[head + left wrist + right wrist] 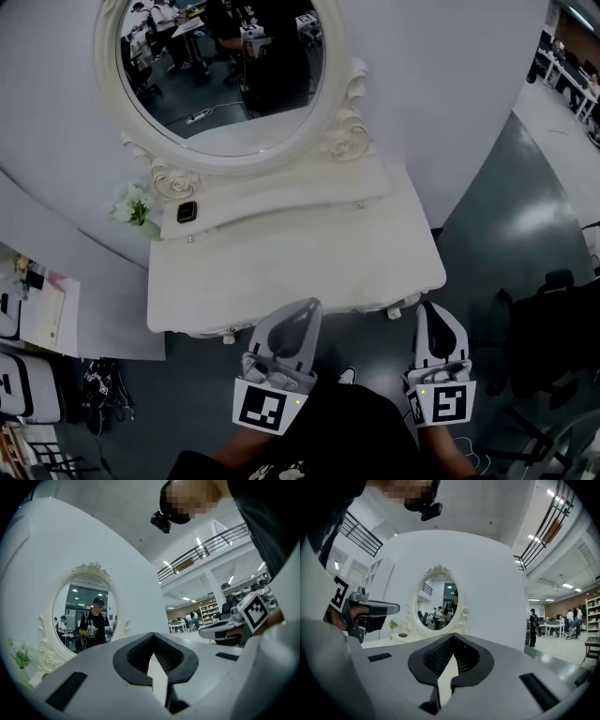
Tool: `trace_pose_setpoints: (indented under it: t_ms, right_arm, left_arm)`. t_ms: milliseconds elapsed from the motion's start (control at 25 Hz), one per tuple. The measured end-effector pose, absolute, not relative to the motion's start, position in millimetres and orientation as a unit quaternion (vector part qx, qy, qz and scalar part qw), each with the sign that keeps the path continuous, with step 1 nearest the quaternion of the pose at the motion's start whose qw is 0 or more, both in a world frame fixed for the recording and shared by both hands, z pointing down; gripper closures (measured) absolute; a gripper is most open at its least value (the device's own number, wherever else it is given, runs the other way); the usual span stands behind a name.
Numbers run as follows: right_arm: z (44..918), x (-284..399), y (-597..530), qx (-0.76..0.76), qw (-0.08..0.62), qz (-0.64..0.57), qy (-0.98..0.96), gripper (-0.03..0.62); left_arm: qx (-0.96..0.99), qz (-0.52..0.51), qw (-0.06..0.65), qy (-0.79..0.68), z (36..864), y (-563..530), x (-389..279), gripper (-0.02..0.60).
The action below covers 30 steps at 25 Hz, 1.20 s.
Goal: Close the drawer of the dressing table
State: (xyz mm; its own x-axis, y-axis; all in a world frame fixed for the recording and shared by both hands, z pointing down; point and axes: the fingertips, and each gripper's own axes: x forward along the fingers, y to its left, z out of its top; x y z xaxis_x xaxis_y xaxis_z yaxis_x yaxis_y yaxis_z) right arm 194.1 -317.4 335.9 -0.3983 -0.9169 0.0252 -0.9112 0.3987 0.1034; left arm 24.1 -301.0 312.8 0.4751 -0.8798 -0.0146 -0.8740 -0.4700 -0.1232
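The left gripper (307, 311) and right gripper (431, 315) are both closed and hold nothing. The dressing table (309, 262) has its front edge just ahead of them. Bare floor (506, 244) lies off to the right.

Holding the left tool (307, 307) and the right tool (432, 308) side by side, level, tips pointing forward. Pressing both pairs of jaws together, tip to tip, on nothing.

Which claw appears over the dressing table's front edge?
The left claw: its tip overlaps the dressing table's front edge; the right claw lies off its right corner.
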Motion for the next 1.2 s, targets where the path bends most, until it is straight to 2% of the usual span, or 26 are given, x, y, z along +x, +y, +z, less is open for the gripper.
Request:
trace_pose_setpoints:
  t_ms: [360,1200]
  right_arm:
    - [323,198,-309,0.556,0.044,-0.05,-0.828,0.595]
    - [322,153,-316,0.567,0.053,-0.053,-0.821,0.595]
  left_arm:
    - [-0.849,-0.025,0.06,0.524,303,-299,3,0.578]
    - [-0.855,-0.034,0.061,0.514,303,-317,-41,0.58]
